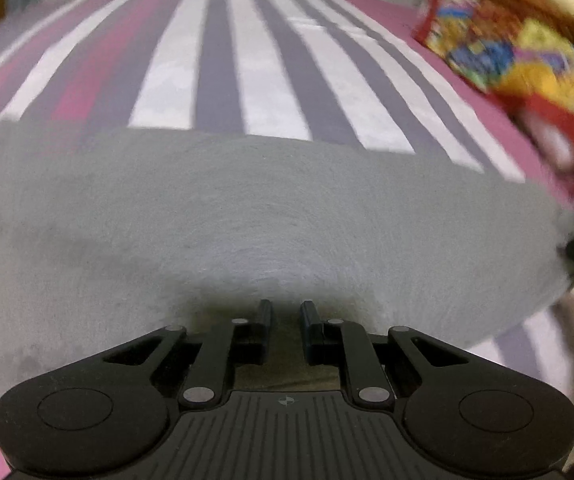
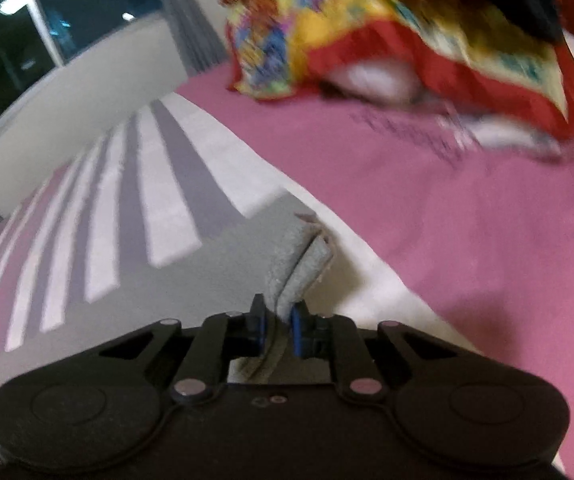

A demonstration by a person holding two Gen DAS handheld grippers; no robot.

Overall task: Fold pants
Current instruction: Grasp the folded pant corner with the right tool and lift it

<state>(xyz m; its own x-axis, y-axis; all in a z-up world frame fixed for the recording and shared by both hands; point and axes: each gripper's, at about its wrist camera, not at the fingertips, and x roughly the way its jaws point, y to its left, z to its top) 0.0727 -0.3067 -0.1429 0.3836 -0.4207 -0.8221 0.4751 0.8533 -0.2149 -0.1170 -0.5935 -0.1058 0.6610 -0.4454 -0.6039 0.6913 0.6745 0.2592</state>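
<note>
My left gripper (image 1: 285, 312) is nearly closed at the edge of the soft, fuzzy grey pants (image 1: 247, 216) on the striped bed sheet (image 1: 215, 60); I cannot tell if it pinches them. My right gripper (image 2: 278, 320) squeezes a thick folded pants edge, to lift it over.

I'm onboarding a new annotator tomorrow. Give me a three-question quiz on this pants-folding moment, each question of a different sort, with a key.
1. True or false: the right gripper is clamped on a layered edge of the grey pants.
2. Multiple choice: the colourful patterned cloth lies A) on the pink side of the bedsheet, B) over the pants, C) between the left gripper's fingers.
3. Fill in: in the left wrist view, the stripes of the bedsheet beyond the pants are white, pink and ____.

Key: 1 true; 2 A; 3 grey.
</note>
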